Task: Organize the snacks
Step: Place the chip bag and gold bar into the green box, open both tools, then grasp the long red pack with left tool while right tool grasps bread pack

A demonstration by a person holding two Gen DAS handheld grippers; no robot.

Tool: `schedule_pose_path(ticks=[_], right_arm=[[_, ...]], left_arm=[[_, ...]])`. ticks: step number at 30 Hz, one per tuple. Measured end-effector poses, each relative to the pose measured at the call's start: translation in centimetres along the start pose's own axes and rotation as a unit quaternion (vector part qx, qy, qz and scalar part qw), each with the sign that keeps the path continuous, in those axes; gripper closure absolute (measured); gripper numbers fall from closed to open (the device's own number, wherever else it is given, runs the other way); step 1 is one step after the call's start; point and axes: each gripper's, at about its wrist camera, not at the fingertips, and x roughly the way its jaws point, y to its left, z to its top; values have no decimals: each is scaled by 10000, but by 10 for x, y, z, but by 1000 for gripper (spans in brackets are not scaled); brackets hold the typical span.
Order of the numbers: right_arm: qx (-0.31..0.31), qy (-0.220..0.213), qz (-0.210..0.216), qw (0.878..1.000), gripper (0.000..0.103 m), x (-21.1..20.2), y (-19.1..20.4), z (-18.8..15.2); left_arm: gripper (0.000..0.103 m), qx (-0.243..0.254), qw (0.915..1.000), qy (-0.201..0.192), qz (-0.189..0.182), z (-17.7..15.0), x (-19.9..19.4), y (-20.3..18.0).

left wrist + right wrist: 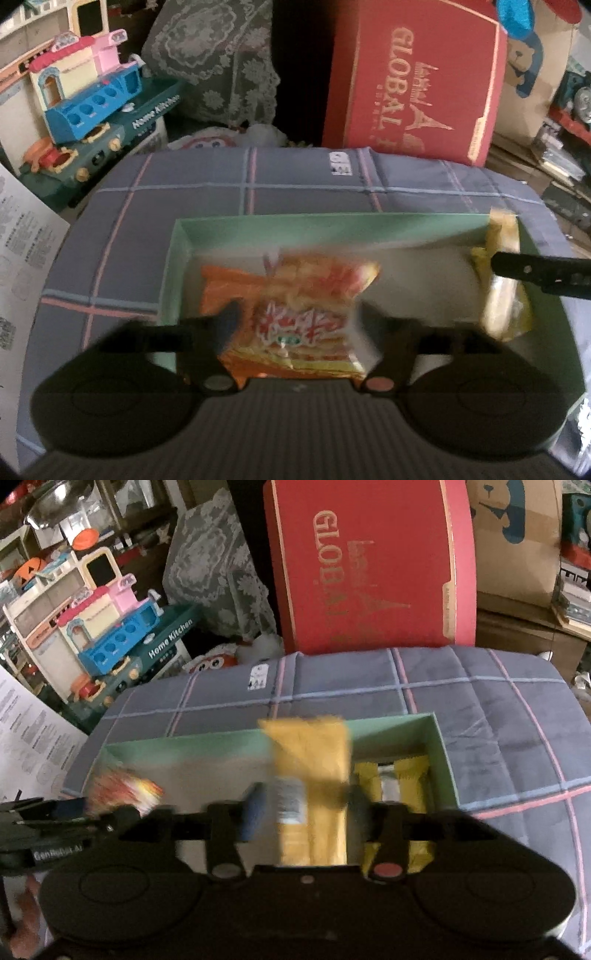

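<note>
A pale green open box [332, 221] lies on a grey plaid cloth [295, 177]. An orange snack bag [295, 295], blurred, lies in the box's left part between the wide-apart fingers of my left gripper [299, 317]; the pads do not press it. In the right wrist view a yellow snack packet [314, 760], blurred, stands lengthwise between the spread fingers of my right gripper [304, 805], with a gap at the left pad. More yellow packets [410, 775] lie in the box's right end [439, 760]. One finger [535, 273] of the right gripper crosses the left wrist view's right side.
A tall red "GLOBAL" box [417, 81] stands behind the cloth, with a lace-covered shape [210, 55] to its left. A toy kitchen set [85, 107] and a printed sheet [22, 236] sit at the left. Cardboard boxes [517, 535] stand at the back right.
</note>
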Motion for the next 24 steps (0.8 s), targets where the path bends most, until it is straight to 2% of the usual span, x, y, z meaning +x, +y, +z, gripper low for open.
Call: schedule_pose_path(ticks=[1,2,3,7,16,24], right_arm=[[20,-72,-15,10000,8,-1,0,0],[54,-134,-29,9999,0,-4,-1,-1],[105,-202,-27,9997,0,-8,-2,-3],[226,-27,14,9997,0,-14,-6,-9],[165,-66,117,9998,0,-55,-3,-34],[173,-103,294,9994,0,-102,0,-71]], left_arm=[[0,2,9999,-61,88,-1,-1,-1],[0,21,9998,-138,164,-3,-3,-2],[0,69,9997,-144,193,-5,-4,-4],[0,110,9998,21,172,-13,-7,-8],[0,121,9998,173,71,-42,-39,-16],[0,189,9991,358,-125,-93,-80,-23]])
